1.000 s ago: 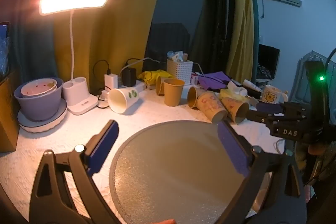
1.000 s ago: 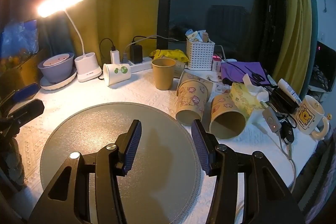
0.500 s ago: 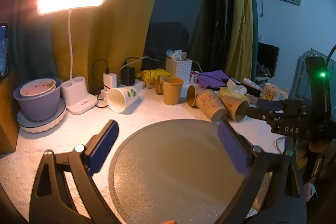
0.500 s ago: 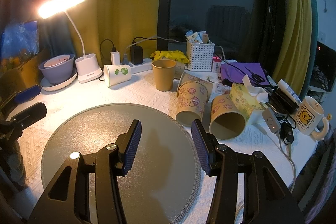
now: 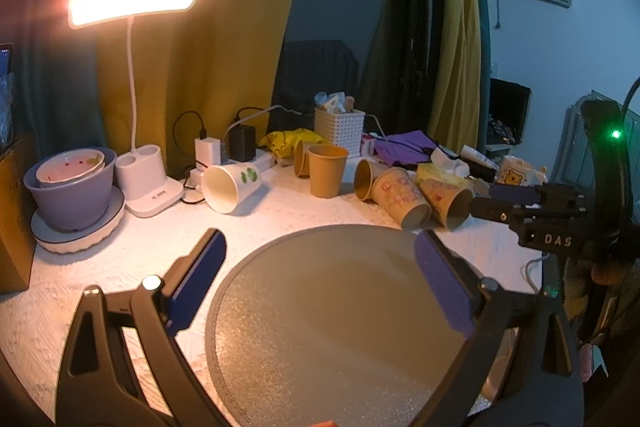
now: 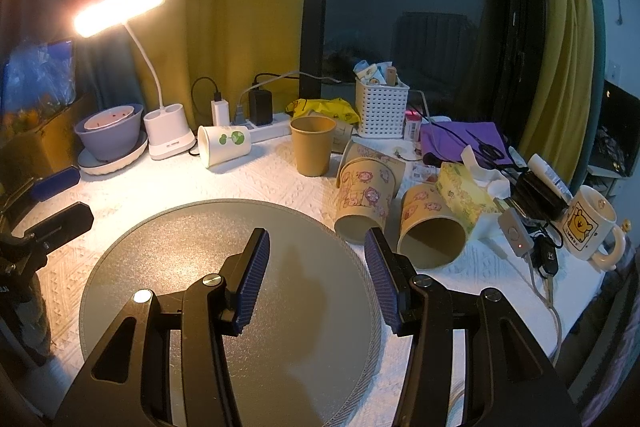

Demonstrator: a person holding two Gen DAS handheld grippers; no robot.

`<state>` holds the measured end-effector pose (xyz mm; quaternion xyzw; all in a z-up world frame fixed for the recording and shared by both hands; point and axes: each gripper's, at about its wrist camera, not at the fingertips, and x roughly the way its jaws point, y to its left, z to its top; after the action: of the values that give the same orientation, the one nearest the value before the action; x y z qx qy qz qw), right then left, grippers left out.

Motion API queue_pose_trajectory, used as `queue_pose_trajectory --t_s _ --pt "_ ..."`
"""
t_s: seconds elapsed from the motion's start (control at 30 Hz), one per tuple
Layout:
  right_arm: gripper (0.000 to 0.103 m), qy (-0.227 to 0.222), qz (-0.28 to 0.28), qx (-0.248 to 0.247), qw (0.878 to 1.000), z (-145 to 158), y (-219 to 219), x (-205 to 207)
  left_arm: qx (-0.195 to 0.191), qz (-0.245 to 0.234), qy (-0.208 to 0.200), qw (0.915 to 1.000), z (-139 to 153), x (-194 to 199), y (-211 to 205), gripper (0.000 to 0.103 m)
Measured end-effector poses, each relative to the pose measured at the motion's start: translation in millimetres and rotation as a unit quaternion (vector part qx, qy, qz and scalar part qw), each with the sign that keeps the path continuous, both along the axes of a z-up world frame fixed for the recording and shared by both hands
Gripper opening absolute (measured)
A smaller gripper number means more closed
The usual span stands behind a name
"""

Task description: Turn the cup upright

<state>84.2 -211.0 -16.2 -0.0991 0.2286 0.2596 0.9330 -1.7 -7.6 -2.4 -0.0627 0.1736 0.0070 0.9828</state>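
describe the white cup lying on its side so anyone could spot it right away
Start at the lit desk lamp and drop to its white base. Just right of the base lies the white cup, its mouth facing the lamp. It alone is white with green leaf prints; the other paper cups are brown.

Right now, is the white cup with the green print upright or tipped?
Tipped. The white cup lies on its side on the tablecloth, open mouth facing sideways, beside the lamp base. Neither tongs touch it.
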Motion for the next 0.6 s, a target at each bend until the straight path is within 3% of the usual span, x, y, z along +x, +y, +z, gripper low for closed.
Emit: queue_pose_trajectory --t_s 0.6 --pt "0.052 -0.002 0.000 0.002 1.000 5.7 -0.4 -1.2 0.000 0.000 0.002 1.0000 -0.6 1.3 -0.7 0.096"
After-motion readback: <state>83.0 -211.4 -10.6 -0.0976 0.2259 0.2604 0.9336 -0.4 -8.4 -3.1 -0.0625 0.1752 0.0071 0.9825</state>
